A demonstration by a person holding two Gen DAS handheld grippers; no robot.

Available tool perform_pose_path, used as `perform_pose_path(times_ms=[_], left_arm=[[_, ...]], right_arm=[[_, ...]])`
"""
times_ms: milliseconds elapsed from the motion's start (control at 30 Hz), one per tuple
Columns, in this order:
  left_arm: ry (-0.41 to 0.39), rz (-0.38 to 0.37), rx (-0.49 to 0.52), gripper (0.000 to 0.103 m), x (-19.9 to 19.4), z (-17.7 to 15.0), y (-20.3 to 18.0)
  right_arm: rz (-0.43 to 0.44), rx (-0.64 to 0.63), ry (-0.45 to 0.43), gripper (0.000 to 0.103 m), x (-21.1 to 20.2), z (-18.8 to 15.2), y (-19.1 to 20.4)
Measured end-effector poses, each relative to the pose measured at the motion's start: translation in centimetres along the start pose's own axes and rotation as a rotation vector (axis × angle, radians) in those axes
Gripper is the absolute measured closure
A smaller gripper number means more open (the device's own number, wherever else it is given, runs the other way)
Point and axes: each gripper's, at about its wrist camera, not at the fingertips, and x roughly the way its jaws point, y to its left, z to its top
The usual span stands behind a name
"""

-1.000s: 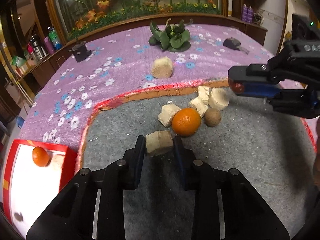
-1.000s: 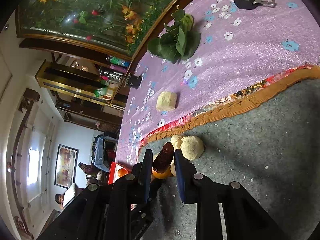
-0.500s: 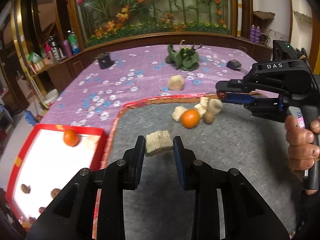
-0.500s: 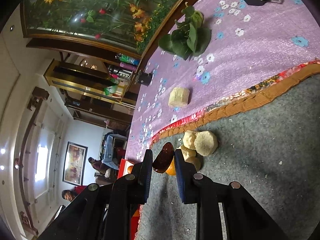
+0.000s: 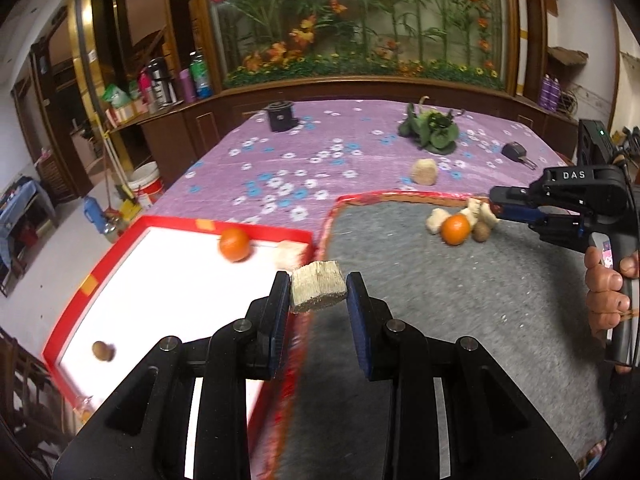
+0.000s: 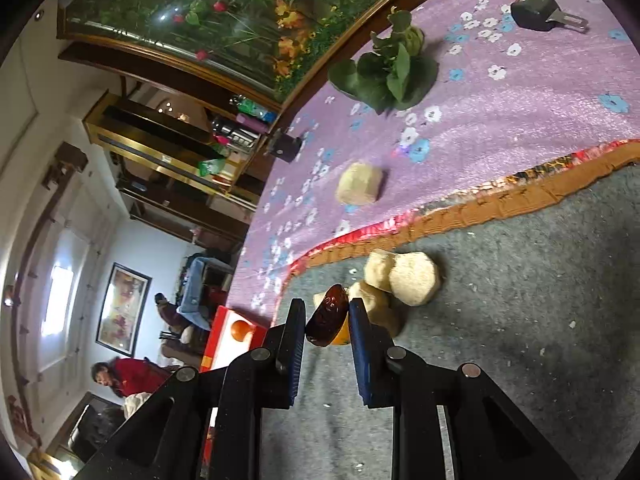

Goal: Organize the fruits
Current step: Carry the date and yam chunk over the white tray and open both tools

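My left gripper (image 5: 319,294) is shut on a tan sugarcane chunk (image 5: 318,291), held in the air over the edge between the grey mat (image 5: 460,300) and the red-rimmed white tray (image 5: 100,280). The tray holds an orange (image 5: 234,244), a tan chunk (image 5: 290,254) and a small brown fruit (image 5: 102,350). My right gripper (image 6: 326,318) is shut on a dark brown date (image 6: 326,316); it also shows in the left wrist view (image 5: 496,200), above a pile with an orange (image 5: 455,229), a brown fruit (image 5: 481,232) and tan chunks (image 6: 414,278).
A lone tan chunk (image 5: 425,171) lies on the purple flowered cloth (image 5: 320,160). A leafy green bunch (image 5: 434,134), a black key fob (image 5: 516,151) and a small black object (image 5: 281,117) lie farther back. The tray hangs past the table's left edge.
My left gripper has lifted the tan chunk off the mat and carried it left, toward the tray. My right gripper has kept the date and stayed over the pile.
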Motion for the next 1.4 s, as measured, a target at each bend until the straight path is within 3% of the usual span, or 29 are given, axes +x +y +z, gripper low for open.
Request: perform_pose_path(times_ms=[267,567,800,933,1100,1300,1400], left_arm=[[-0.029,0.045,-0.062,0.075,-2.2,-0.8,4.4],[-0.033,0.182,-0.156,0.075,-2.9,-2.8,11.3],[-0.017,0.240,-0.212,0.075,-2.8,-4.6,15.1],[-0.022,0.297,-0.238,0.075,-2.9,-5.6,17.2],[0.014,0.313,-0.258,0.075,-2.0,-6.8,18.5],[0.054,0.343,-0.270,0.075,-1.2,-7.2,18.9],[0.080,0.366,-0.257,0.068,-0.9,-7.1,18.7]], right_arm=[[-0.013,-0.018,-0.042,0.082,-0.2,-0.5,0.6],[0.101,-0.271,0.162,0.082,8.0,-7.5,13.3],[0.065,-0.470,0.284,0.082,14.8,-13.5,19.8],[0.017,-0.537,0.331,0.082,17.5,-16.1,21.3],[-0.041,-0.597,0.358,0.082,19.5,-18.2,21.3],[-0.110,-0.681,0.363,0.082,20.0,-20.0,22.1],[-0.114,-0.708,0.360,0.079,19.6,-20.2,22.7]])
